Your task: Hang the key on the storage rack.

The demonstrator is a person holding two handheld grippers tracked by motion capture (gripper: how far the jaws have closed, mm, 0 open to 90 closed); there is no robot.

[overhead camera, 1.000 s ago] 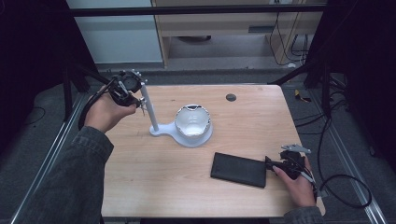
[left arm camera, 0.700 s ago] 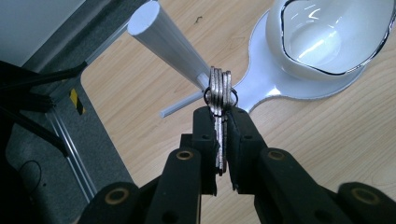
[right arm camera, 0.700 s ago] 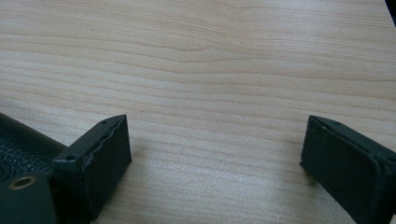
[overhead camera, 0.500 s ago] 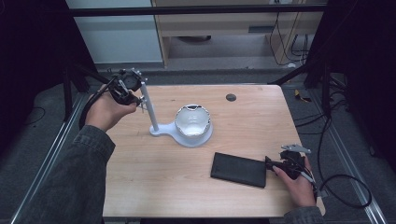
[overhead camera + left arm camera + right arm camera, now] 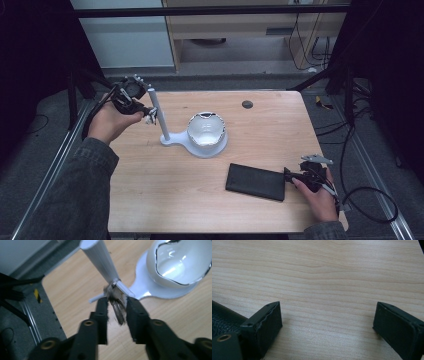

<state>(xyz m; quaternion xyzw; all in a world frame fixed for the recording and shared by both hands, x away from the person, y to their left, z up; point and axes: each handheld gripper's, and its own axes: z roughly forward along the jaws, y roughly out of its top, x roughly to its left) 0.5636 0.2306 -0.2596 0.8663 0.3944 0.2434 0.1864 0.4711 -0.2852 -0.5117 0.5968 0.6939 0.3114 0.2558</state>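
Note:
A white stand (image 5: 200,148) on the wooden table carries an upright post (image 5: 159,117) and a white dish (image 5: 206,129). In the left gripper view a bunch of keys (image 5: 117,307) hangs by its ring from a small peg on the post (image 5: 100,260), with the dish (image 5: 177,262) behind. My left gripper (image 5: 117,302) has just been opening. The keys hang blurred between its jaws, and thin gaps show on both sides. From above, this gripper (image 5: 150,116) sits left of the post. My right gripper (image 5: 292,176) stands wide open on the table at the right end of a black case (image 5: 256,181).
A small dark round cap (image 5: 247,104) lies near the far table edge. In the right gripper view bare wood lies between the jaws (image 5: 325,315), and the case (image 5: 224,315) is at the left. Metal rails run along both table sides.

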